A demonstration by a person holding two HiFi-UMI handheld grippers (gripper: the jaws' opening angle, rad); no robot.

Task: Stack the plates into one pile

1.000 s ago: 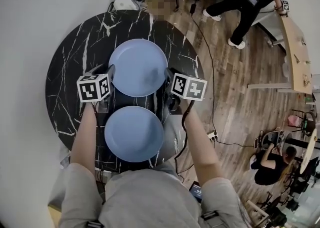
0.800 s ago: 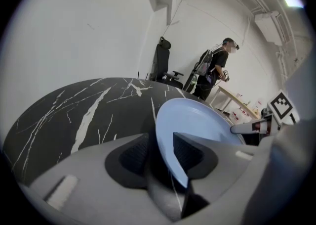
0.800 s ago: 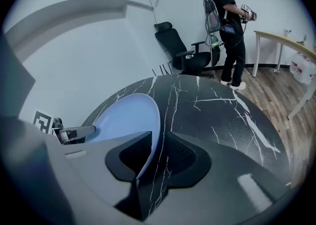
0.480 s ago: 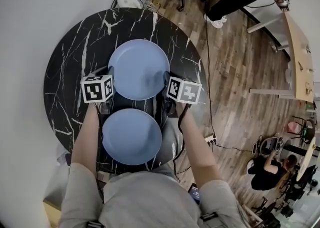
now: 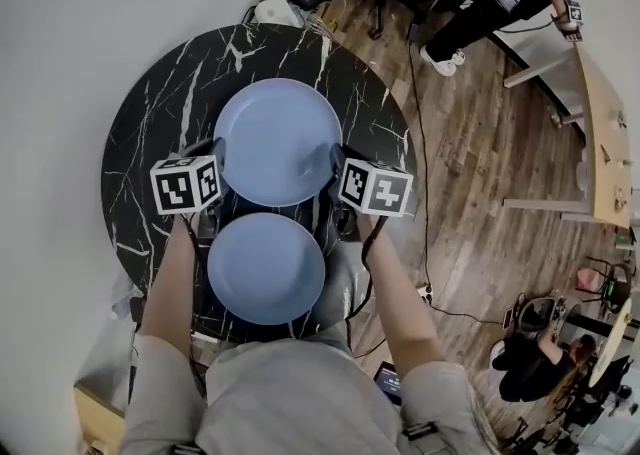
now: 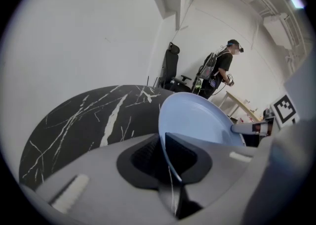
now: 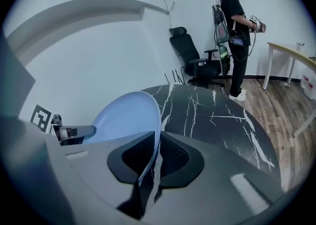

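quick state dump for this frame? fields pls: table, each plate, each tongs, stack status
table: round, black marble
far plate: blue, rim pinched on both sides
near plate: blue, flat on table, untouched
left tongs: have just been closing, now shut on far plate's left rim
right tongs: shut on far plate's right rim
stacked: not yet

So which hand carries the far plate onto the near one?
Neither alone: left gripper, jaws just closing, and right gripper each clamp opposite rims of the far round blue plate; carry together.
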